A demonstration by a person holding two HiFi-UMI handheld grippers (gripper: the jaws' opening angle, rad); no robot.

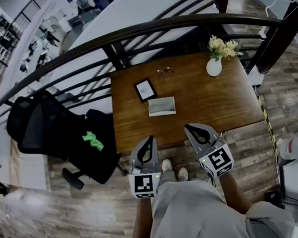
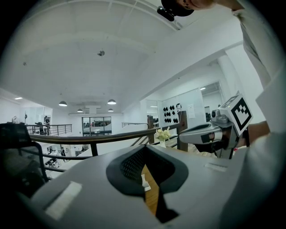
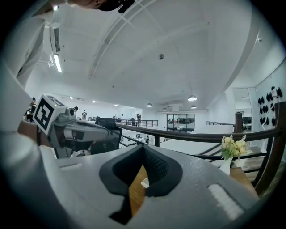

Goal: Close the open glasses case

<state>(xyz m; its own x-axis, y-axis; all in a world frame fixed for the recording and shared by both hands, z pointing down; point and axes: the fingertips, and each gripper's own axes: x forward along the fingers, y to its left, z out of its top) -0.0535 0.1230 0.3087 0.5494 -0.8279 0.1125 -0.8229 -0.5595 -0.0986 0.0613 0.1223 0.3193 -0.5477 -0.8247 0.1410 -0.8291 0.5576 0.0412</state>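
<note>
At the centre of the head view, the open glasses case (image 1: pixel 161 106) lies on the counter (image 1: pixel 213 106), well apart from the left tongs (image 1: pixel 150 139) and right tongs (image 1: pixel 190 128), both closed and empty. Pushing in while closed might slide the case toward the e-reader (image 1: pixel 144 89) instead of folding its lid.

Upper gallery of an open-plan office. A wooden table (image 1: pixel 214 111) and a black swivel chair (image 1: pixel 39 129) stand by a curved metal railing (image 1: pixel 168 27). Below it lie what appear to be rows of desks (image 1: pixel 30 50). Hanging lamps (image 2: pixel 62 103) line the white ceiling (image 2: pixel 89 53).
</note>
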